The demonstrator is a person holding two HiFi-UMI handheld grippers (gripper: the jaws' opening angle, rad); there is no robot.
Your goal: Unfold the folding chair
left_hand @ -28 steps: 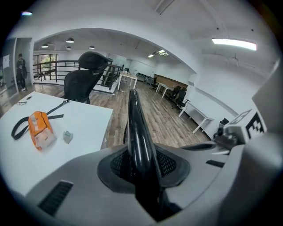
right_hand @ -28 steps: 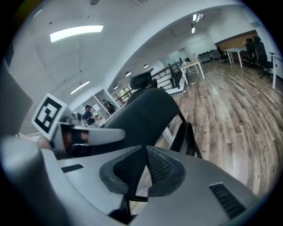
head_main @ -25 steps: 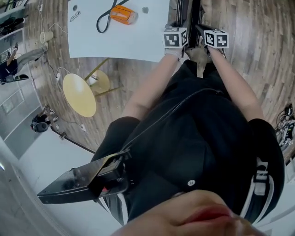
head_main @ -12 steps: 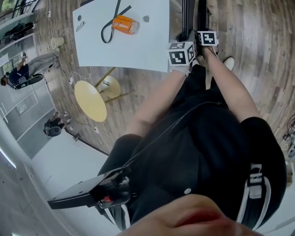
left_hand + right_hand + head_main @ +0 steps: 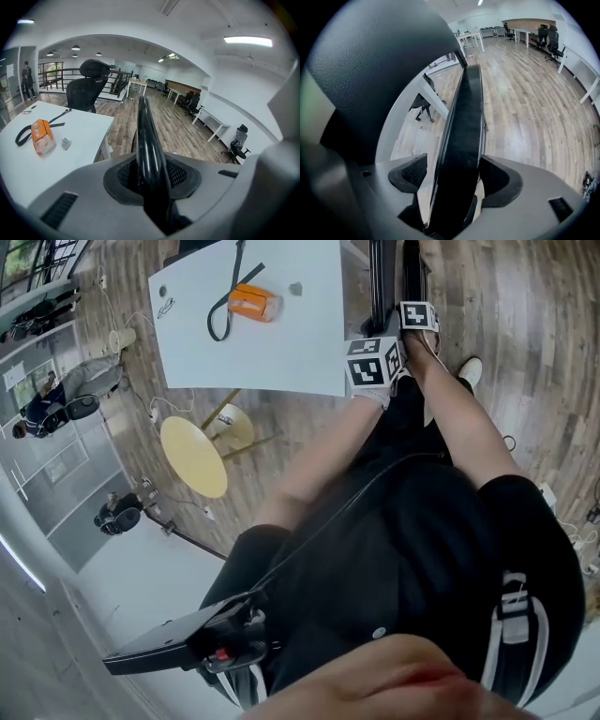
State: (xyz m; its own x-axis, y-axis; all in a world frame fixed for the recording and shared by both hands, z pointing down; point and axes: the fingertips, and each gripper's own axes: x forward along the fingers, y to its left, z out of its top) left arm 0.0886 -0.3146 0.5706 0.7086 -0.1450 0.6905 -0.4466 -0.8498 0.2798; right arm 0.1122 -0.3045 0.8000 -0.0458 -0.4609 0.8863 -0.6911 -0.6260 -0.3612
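Observation:
The folded black chair (image 5: 389, 273) stands on the wood floor beside the white table, seen from above in the head view. My left gripper (image 5: 373, 362) is shut on a glossy black tube of the chair frame (image 5: 145, 136), both pads tight against it (image 5: 152, 176). My right gripper (image 5: 419, 317) sits a little farther along the chair. Its jaws (image 5: 457, 180) are opening around a flat black chair panel (image 5: 464, 122). The left pad (image 5: 410, 173) stands apart from the panel and the right pad lies close beside it.
A white table (image 5: 281, 343) carries an orange object (image 5: 253, 303) and a black strap. A round yellow stool (image 5: 194, 456) stands below it in the head view. A black office chair (image 5: 86, 86) is behind the table. Further desks and a distant person are in the room.
In the head view the right marker cube has sunk down along the chair, away from the head. It now lies beyond the left cube instead of beside it. The left gripper has hardly moved.

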